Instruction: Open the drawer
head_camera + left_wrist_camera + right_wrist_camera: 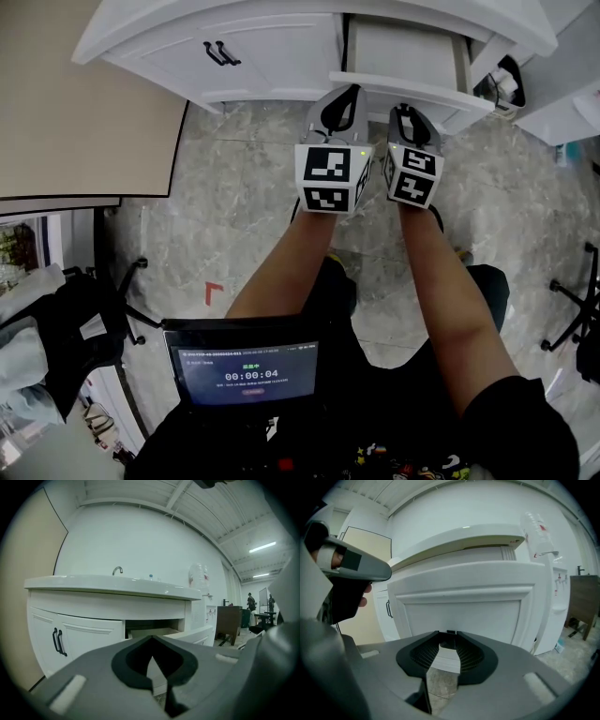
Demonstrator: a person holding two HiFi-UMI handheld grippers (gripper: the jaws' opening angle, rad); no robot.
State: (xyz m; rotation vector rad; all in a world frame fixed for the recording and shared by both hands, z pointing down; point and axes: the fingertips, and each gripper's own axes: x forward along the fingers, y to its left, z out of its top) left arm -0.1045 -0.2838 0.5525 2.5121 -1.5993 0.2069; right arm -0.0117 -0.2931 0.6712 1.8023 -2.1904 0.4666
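Note:
The white vanity's drawer stands pulled out at the top of the head view, its inside showing. My left gripper and right gripper are held side by side just short of the drawer front, both shut with nothing between the fingers. In the left gripper view the gripper faces the cabinet, with the drawer sticking out at the right. In the right gripper view the drawer front fills the middle, close ahead of the gripper.
Cabinet doors with black handles lie left of the drawer. A beige panel and a black chair stand at the left, another chair base at the right. A timer screen sits below. Marble floor lies underneath.

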